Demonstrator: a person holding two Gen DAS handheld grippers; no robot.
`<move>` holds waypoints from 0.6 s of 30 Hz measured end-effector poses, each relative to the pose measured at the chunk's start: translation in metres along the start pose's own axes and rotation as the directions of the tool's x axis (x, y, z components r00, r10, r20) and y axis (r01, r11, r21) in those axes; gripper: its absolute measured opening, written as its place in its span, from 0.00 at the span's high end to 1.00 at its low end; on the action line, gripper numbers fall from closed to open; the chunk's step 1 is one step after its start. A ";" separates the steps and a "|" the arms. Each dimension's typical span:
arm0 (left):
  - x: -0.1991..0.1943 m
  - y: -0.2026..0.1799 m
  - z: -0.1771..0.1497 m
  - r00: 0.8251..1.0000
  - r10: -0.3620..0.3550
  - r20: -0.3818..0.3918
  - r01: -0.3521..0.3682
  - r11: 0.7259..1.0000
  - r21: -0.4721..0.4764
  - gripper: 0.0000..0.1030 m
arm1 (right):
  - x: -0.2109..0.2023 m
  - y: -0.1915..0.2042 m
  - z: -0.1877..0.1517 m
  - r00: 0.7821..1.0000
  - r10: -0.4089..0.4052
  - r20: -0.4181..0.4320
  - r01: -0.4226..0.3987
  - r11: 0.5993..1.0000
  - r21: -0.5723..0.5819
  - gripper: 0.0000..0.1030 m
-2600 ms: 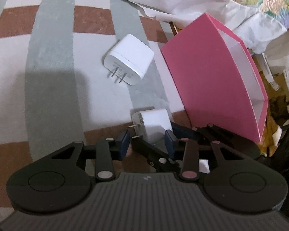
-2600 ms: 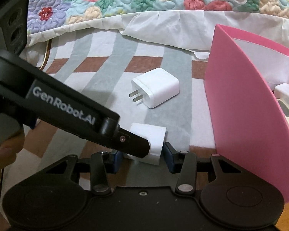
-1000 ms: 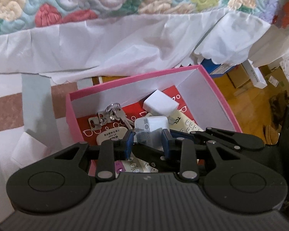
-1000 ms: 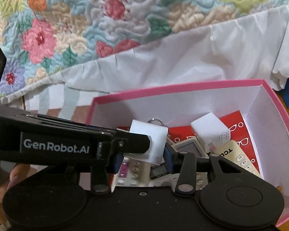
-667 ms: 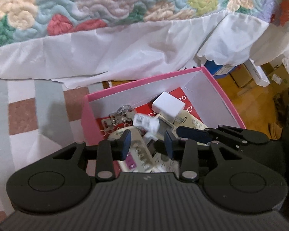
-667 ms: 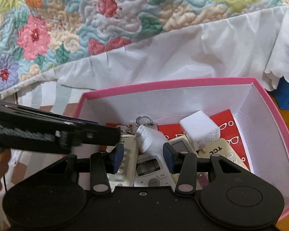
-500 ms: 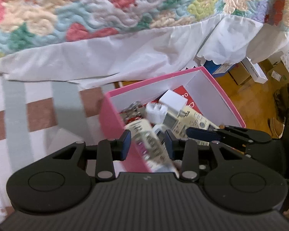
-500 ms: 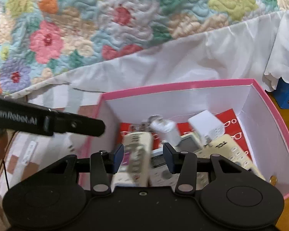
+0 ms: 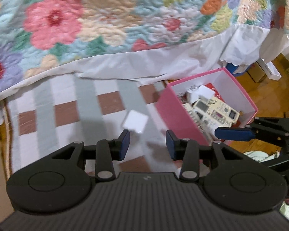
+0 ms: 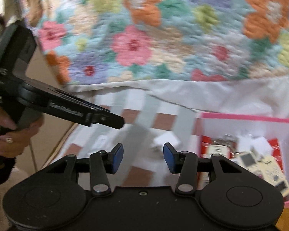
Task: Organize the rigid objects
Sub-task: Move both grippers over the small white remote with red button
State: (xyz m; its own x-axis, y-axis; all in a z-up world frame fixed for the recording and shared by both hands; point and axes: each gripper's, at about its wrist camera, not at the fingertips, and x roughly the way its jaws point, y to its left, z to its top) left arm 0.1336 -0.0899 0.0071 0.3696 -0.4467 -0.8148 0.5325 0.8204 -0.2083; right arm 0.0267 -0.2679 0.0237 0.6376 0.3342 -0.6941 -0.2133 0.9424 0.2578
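Both grippers are hovering with their jaws spread wide and holding nothing. The left gripper (image 9: 146, 141) is now pointing at a white charger (image 9: 134, 122) lying alone on the checked rug (image 9: 67, 113), just left of the pink box (image 9: 175, 113). A second ago this gripper and the right gripper (image 10: 143, 157) were together carrying another white charger over the box; that charger is now lying inside it (image 9: 194, 94) among remote controls (image 9: 212, 111) and a bunch of keys (image 10: 226, 137). So one item has been dropped off, and both grippers are swinging back from the box toward the rug. The remaining charger appears to be the next target, though the right view is blurring it. A floral quilt (image 9: 106, 19) is hanging over the bed edge behind.
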 end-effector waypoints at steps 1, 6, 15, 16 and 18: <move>-0.004 0.006 -0.003 1.000 0.007 0.001 -0.007 1.000 -0.006 0.61 | 0.003 0.008 0.002 1.000 0.017 -0.012 -0.017 1.000 -0.006 0.50; -0.025 0.051 -0.022 0.998 0.060 0.029 -0.057 0.995 -0.080 0.61 | 0.017 0.037 0.011 0.993 0.092 -0.069 -0.096 0.994 -0.049 0.50; -0.004 0.123 -0.048 0.994 0.106 -0.015 -0.106 0.969 -0.222 0.56 | 0.068 0.068 0.007 0.978 0.126 -0.164 -0.152 0.975 -0.161 0.40; 0.004 0.129 -0.052 0.993 0.112 -0.031 -0.116 0.966 -0.232 0.55 | 0.077 0.070 0.005 0.977 0.123 -0.172 -0.152 0.973 -0.171 0.40; 0.018 0.139 -0.058 0.991 0.121 -0.062 -0.133 0.960 -0.248 0.54 | 0.094 0.073 0.002 0.978 0.115 -0.173 -0.146 0.972 -0.182 0.34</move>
State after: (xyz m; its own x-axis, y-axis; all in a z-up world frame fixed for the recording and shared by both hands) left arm 0.1700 0.0367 -0.0675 0.3829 -0.3212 -0.8661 0.2728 0.9351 -0.2262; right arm 0.0722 -0.1673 -0.0216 0.4712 0.4380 -0.7656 -0.4350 0.8705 0.2302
